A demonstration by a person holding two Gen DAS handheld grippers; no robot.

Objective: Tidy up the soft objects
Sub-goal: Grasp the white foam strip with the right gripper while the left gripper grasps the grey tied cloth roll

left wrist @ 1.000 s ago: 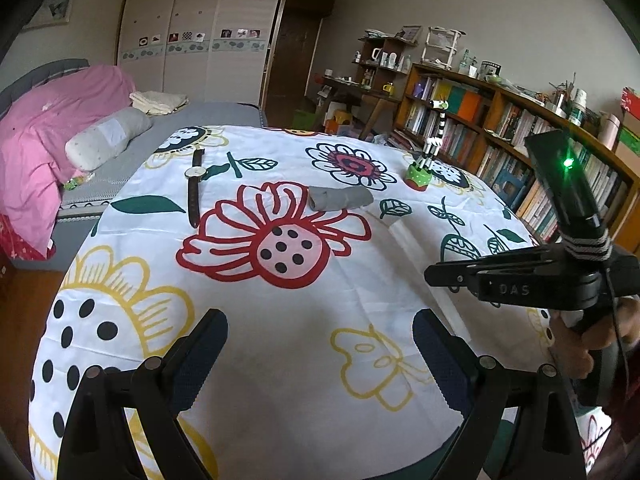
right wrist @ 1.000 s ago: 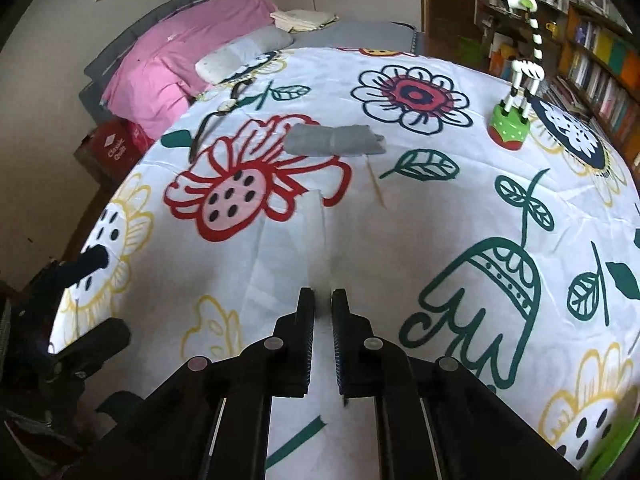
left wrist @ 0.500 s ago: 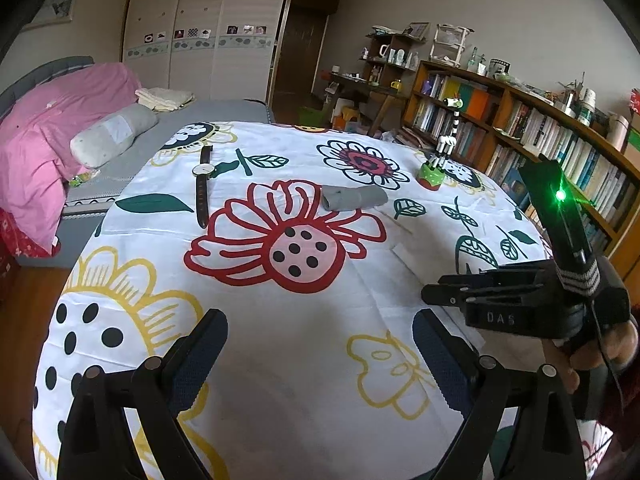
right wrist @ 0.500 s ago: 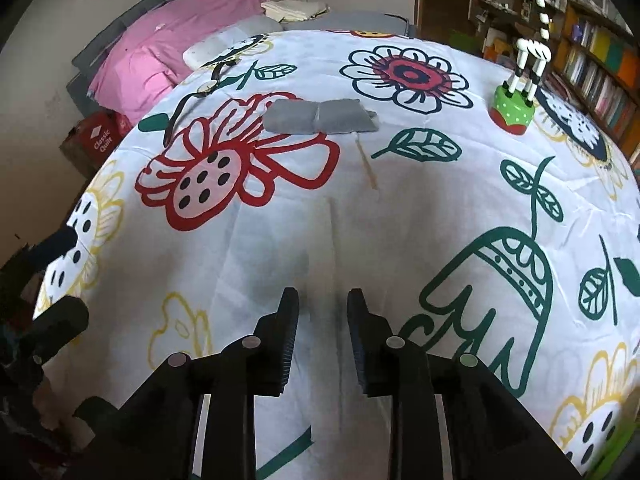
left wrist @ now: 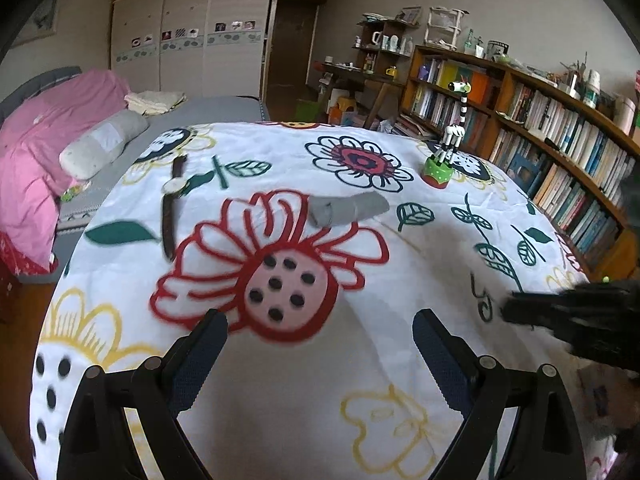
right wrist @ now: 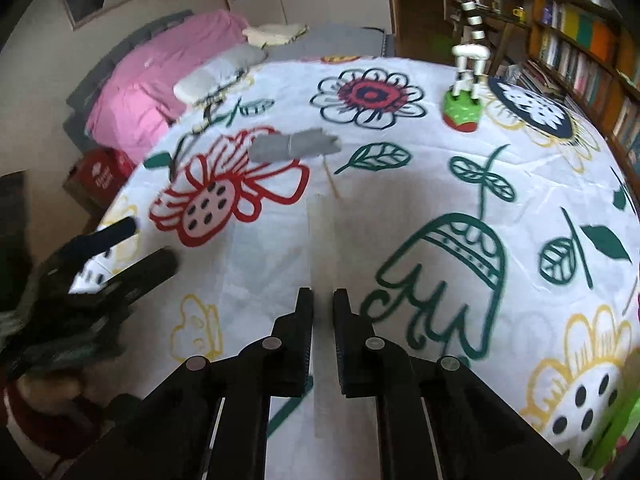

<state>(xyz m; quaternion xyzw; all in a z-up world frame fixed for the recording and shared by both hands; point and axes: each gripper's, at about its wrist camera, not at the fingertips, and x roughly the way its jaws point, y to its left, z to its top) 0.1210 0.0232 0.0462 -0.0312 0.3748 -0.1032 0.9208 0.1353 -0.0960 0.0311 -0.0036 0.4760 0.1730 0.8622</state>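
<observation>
On the flowered tablecloth (left wrist: 280,380), far side of the big red flower, lies a folded grey cloth (left wrist: 347,209), touching nothing else. Wristwatch (left wrist: 172,204) lies well left of it; toy zebra on a green base (left wrist: 444,152) stands far right. Left gripper (left wrist: 320,336): fingers wide apart, nothing between, hovering over the near part of the red flower. Right gripper (right wrist: 323,312): fingers drawn together, only a thin slit left, nothing between them, over bare cloth near the green tulip print.
</observation>
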